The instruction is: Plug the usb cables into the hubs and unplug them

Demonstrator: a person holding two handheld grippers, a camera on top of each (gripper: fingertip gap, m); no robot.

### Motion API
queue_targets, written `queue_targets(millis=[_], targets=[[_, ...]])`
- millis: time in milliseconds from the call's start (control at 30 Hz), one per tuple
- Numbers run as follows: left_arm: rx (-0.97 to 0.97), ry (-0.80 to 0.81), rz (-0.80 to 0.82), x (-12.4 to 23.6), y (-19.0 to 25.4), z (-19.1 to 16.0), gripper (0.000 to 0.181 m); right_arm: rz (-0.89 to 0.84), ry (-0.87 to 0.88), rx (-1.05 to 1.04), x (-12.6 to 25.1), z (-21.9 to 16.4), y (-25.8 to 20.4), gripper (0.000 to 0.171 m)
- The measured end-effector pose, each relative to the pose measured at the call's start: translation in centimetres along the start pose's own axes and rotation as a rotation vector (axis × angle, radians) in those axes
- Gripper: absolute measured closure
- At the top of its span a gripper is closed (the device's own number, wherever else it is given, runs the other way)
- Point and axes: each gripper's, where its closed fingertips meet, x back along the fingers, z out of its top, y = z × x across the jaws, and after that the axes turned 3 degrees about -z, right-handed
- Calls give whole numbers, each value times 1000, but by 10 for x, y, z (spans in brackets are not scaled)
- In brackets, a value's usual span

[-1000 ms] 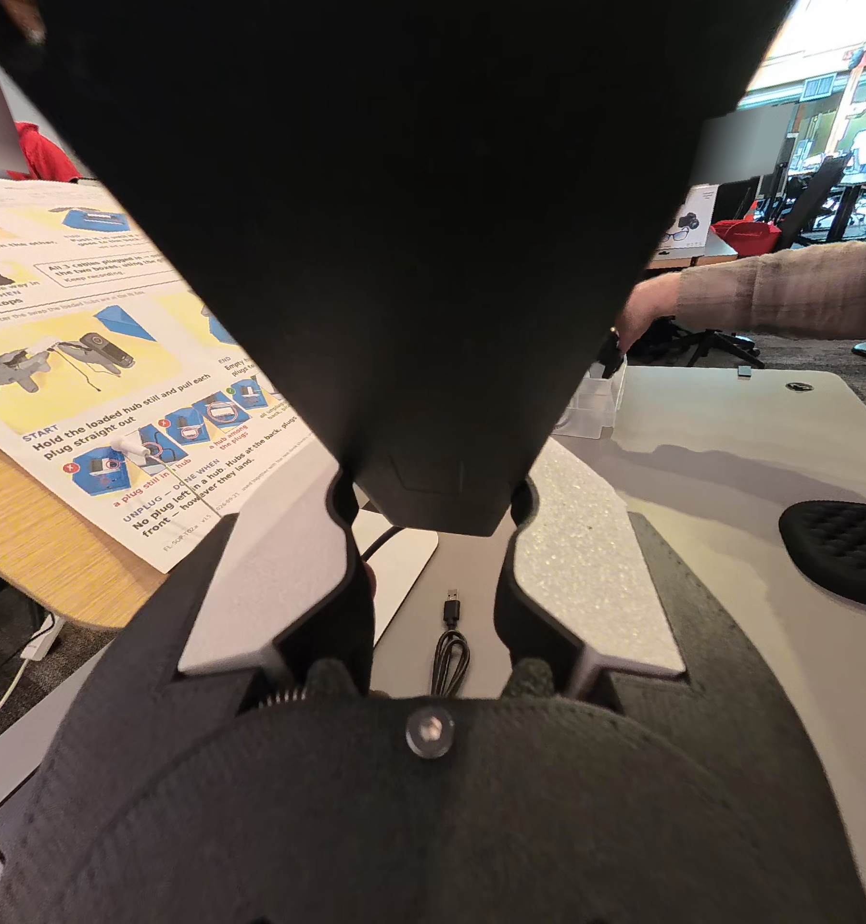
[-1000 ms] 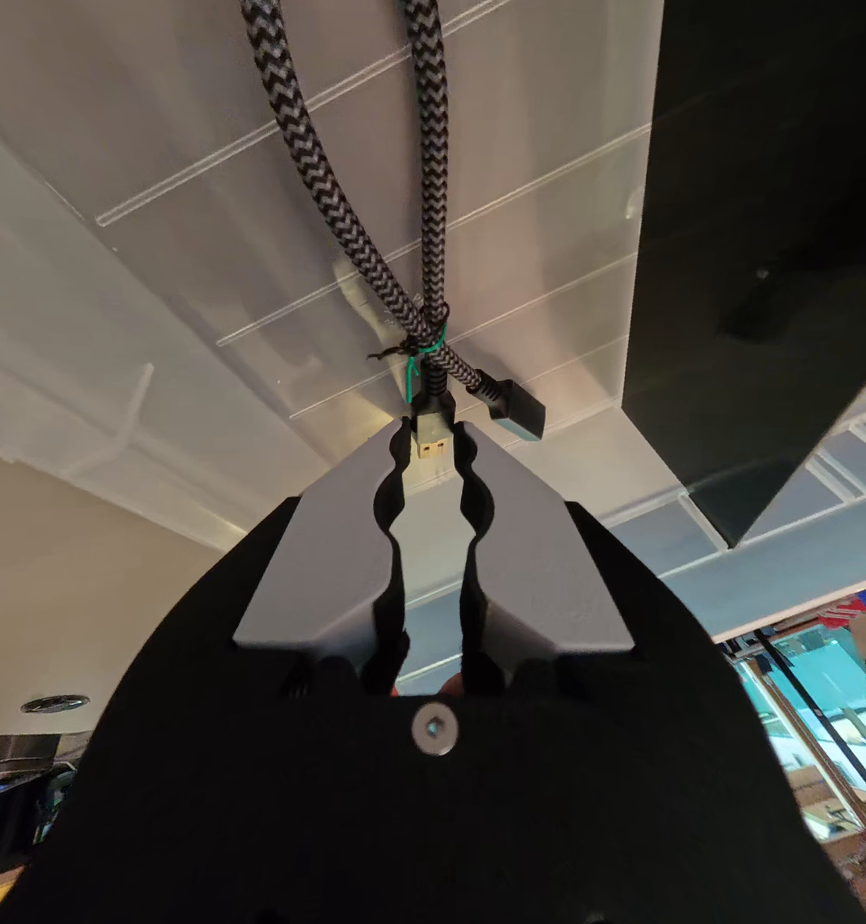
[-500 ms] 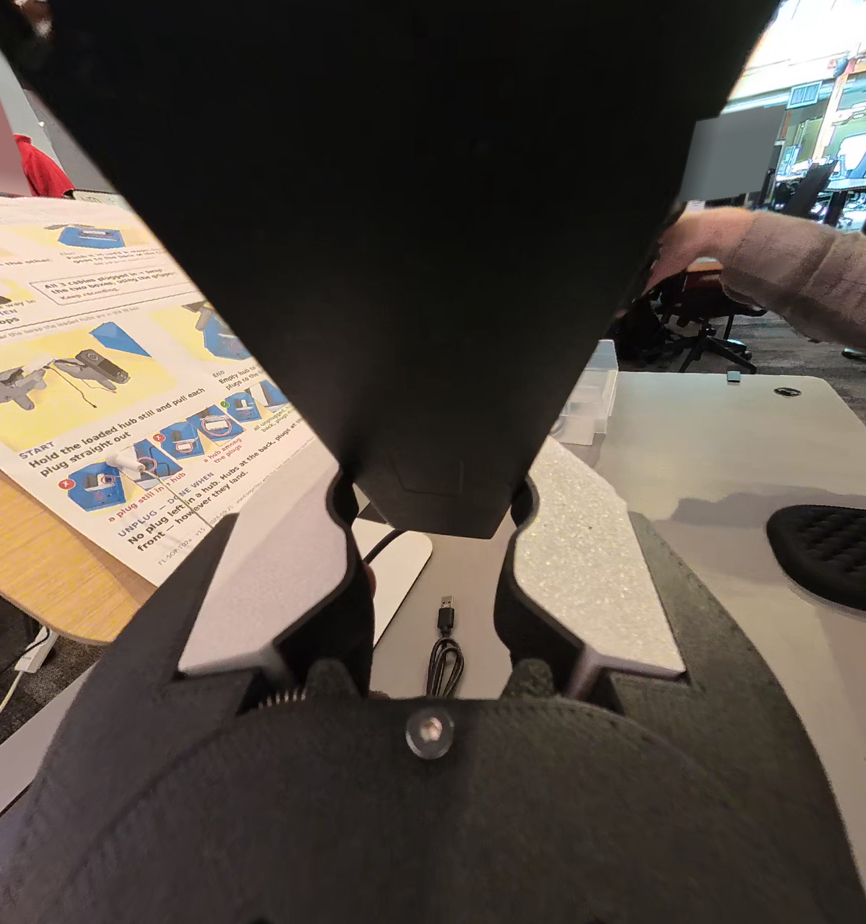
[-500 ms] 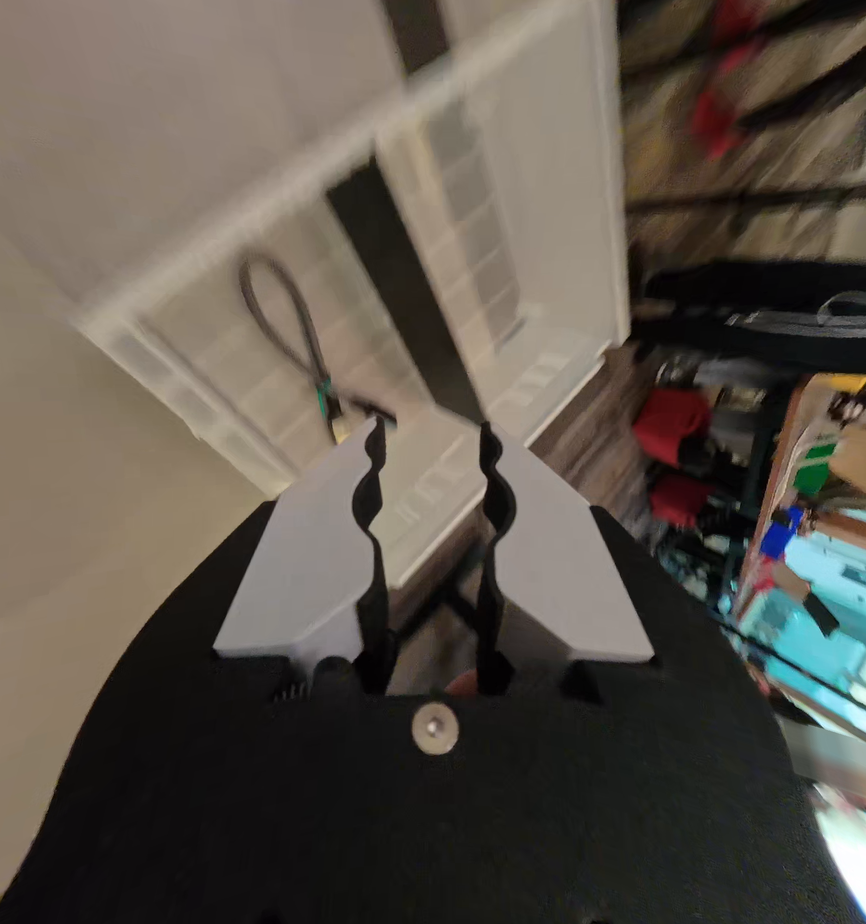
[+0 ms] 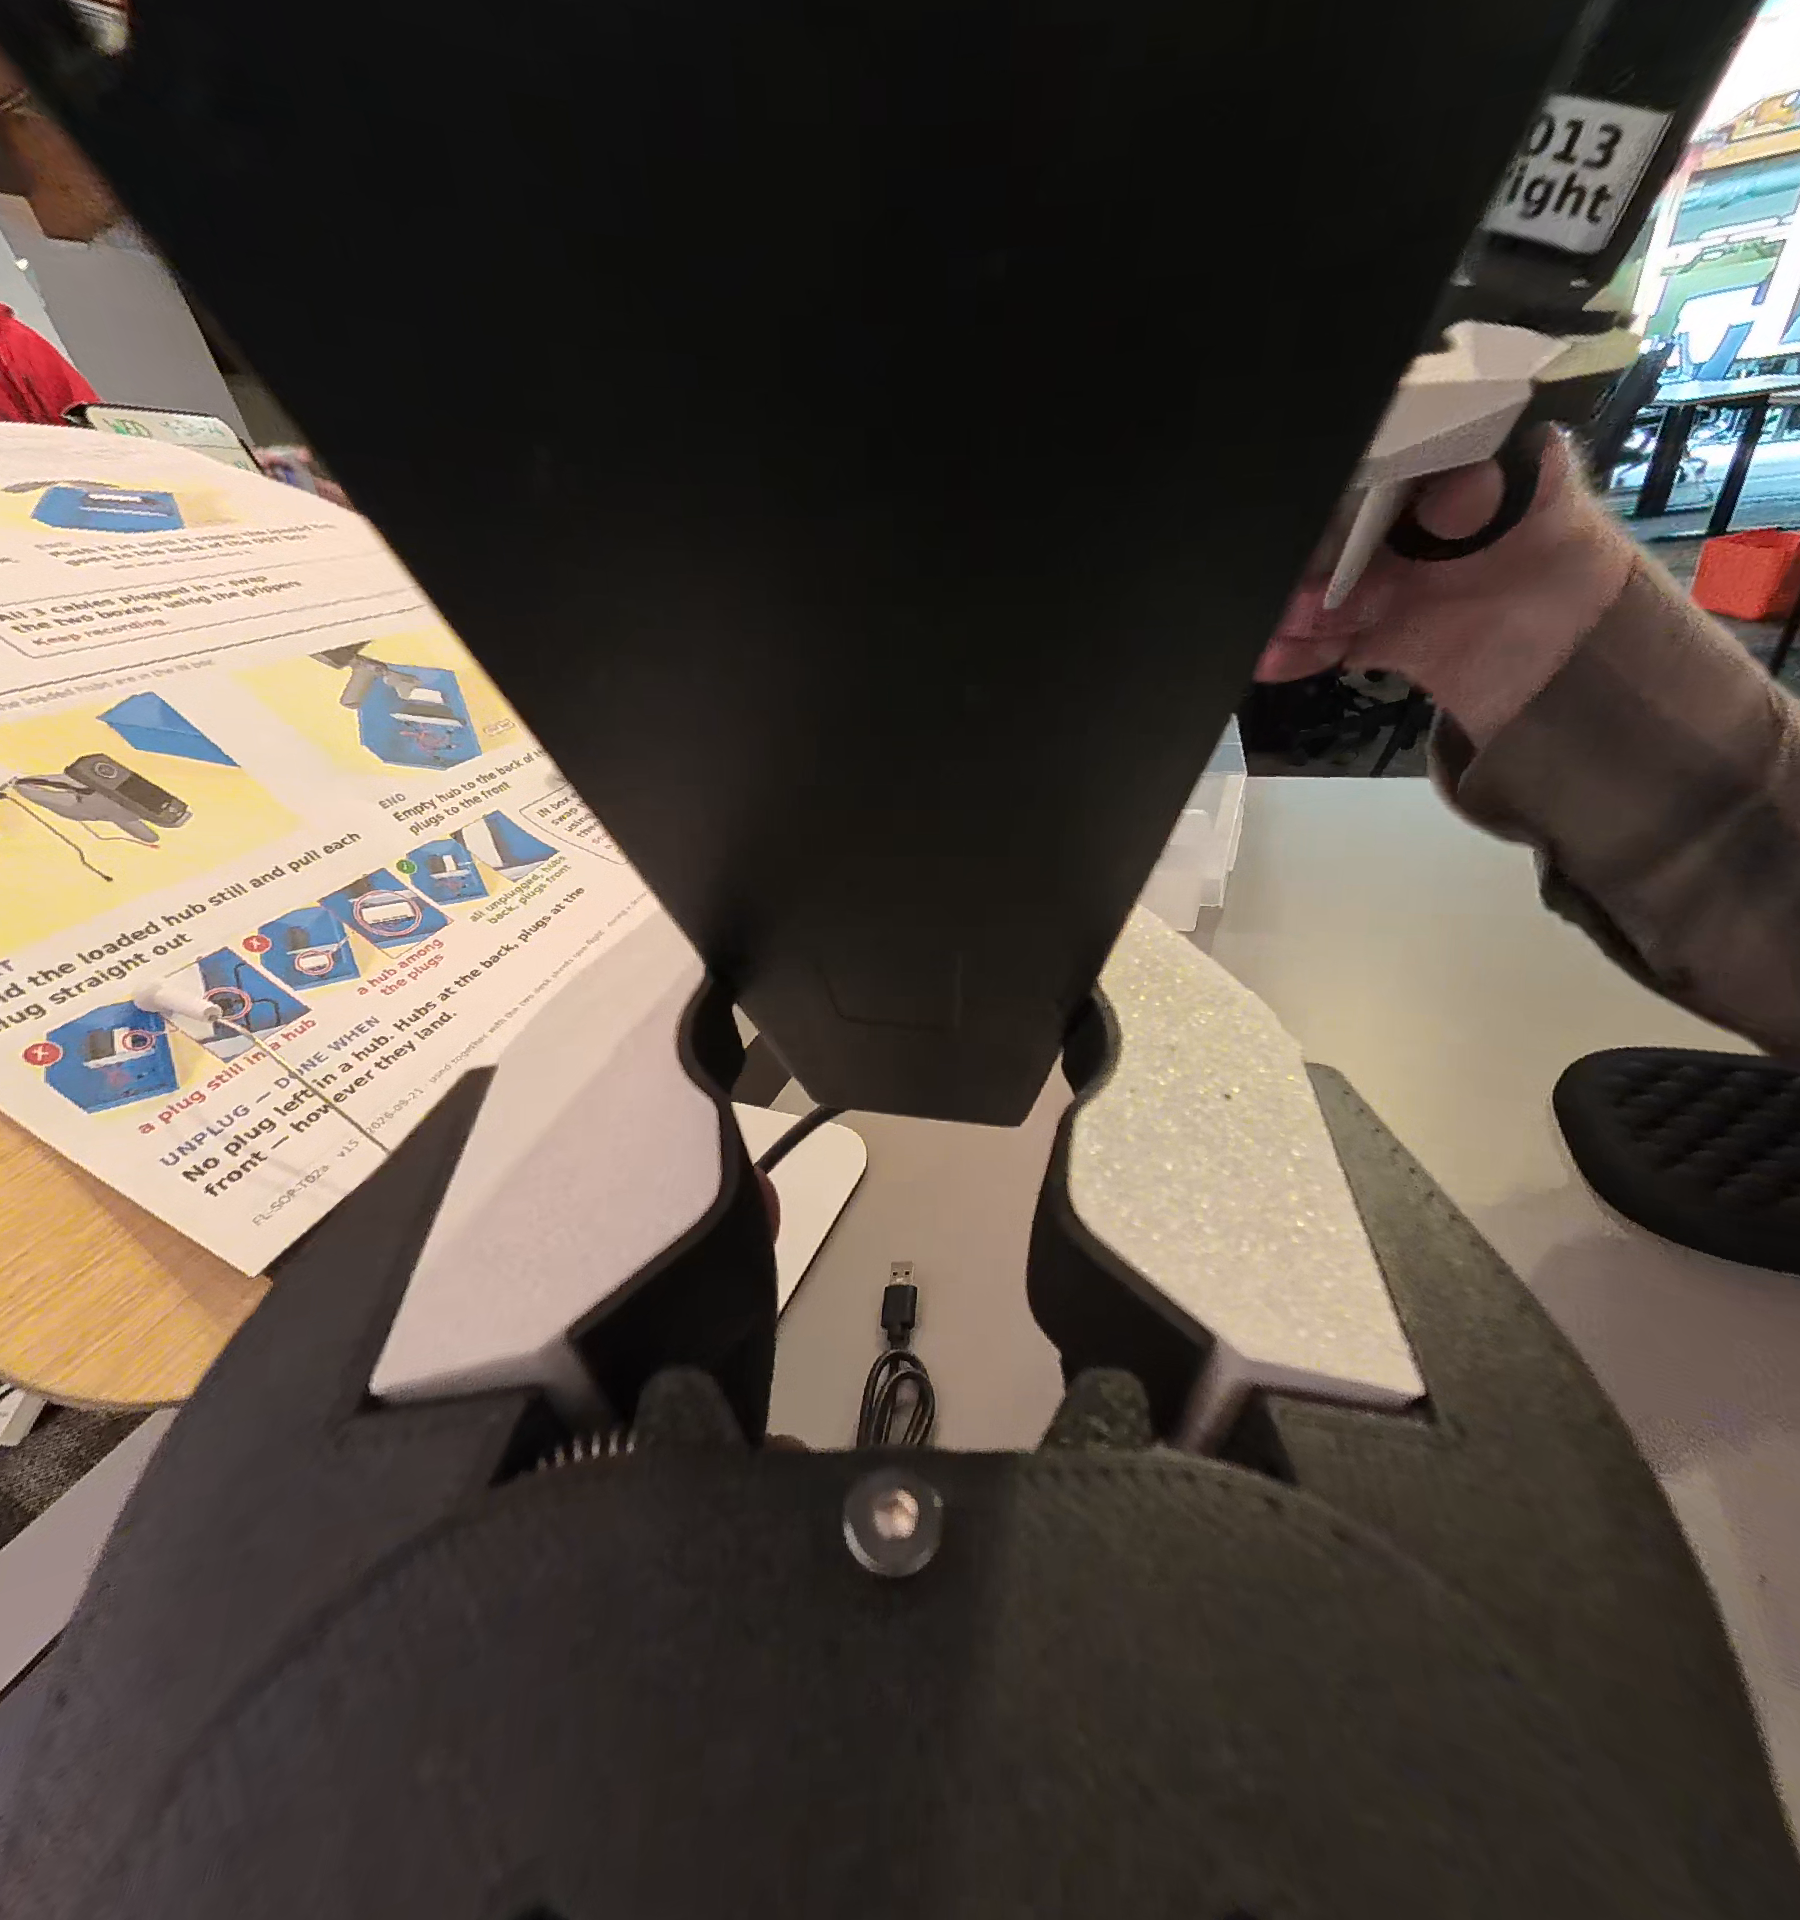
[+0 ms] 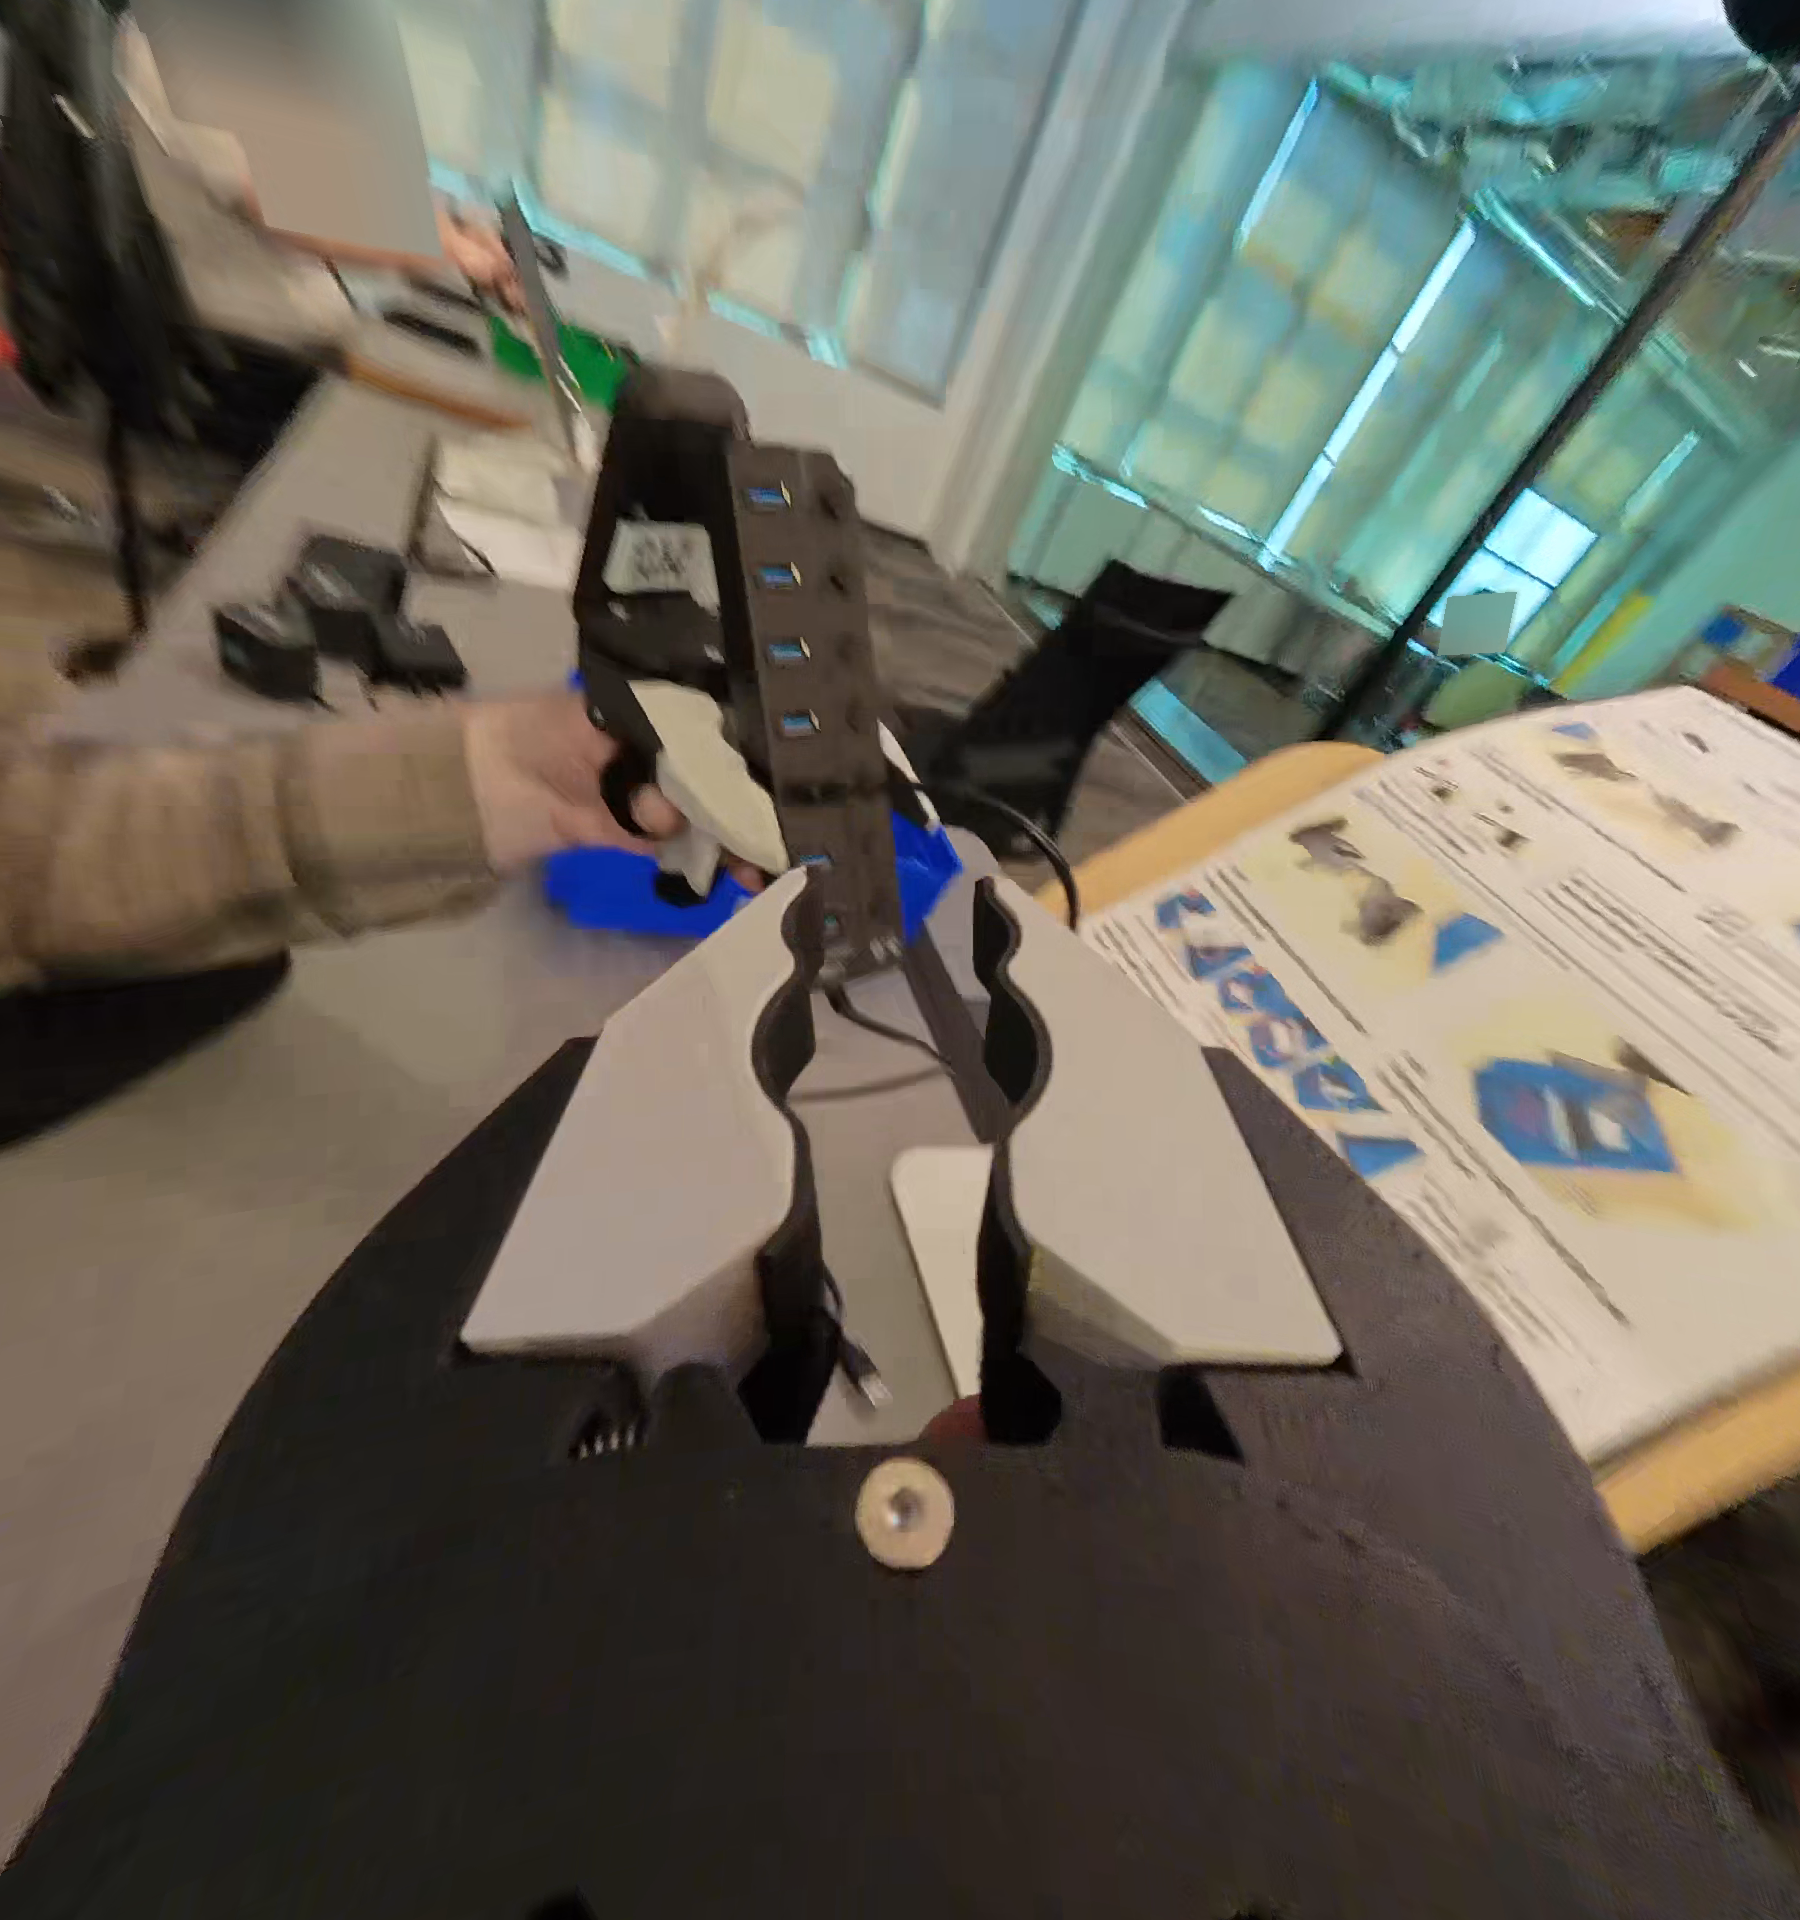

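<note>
Left claw (image 5: pixel 896 1023): its two pale fingers clamp the narrow end of one long black hub (image 5: pixel 771 416), which stands upright above the table.
Hub ports: in the right wrist view the hub (image 6: pixel 813 665) shows a single row of about six blue sockets, none with a plug in it.
Right claw (image 6: pixel 891 894): fingers a narrow gap apart, holding nothing, near the hub's lower end.
Cables: one short black coiled cable (image 5: pixel 901 1351) lies on the grey table (image 5: pixel 1447 935), just beside a white pad (image 5: pixel 823 1174).
Containers: one clear plastic box (image 5: pixel 1213 831) behind the hub; contents cannot be seen.
Paper: one illustrated instruction sheet (image 5: pixel 200 810) to the left.
</note>
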Motion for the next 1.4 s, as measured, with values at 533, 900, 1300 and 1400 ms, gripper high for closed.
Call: queue_targets(millis=[533,900,1300,1400], targets=[[28,-47,-38,-18,4,-21,120,-15,214,-174,12,-13,22,146],[-48,-154,-27,-21,10,-31,120,29,211,-115,3,-8,4,143],[-84,-207,-38,-26,14,-39,120,60,195,-81,-14,-13,-9,139],[-84,-205,-42,-26,15,-39,120,58,193,-76,-16,-14,-9,139]])
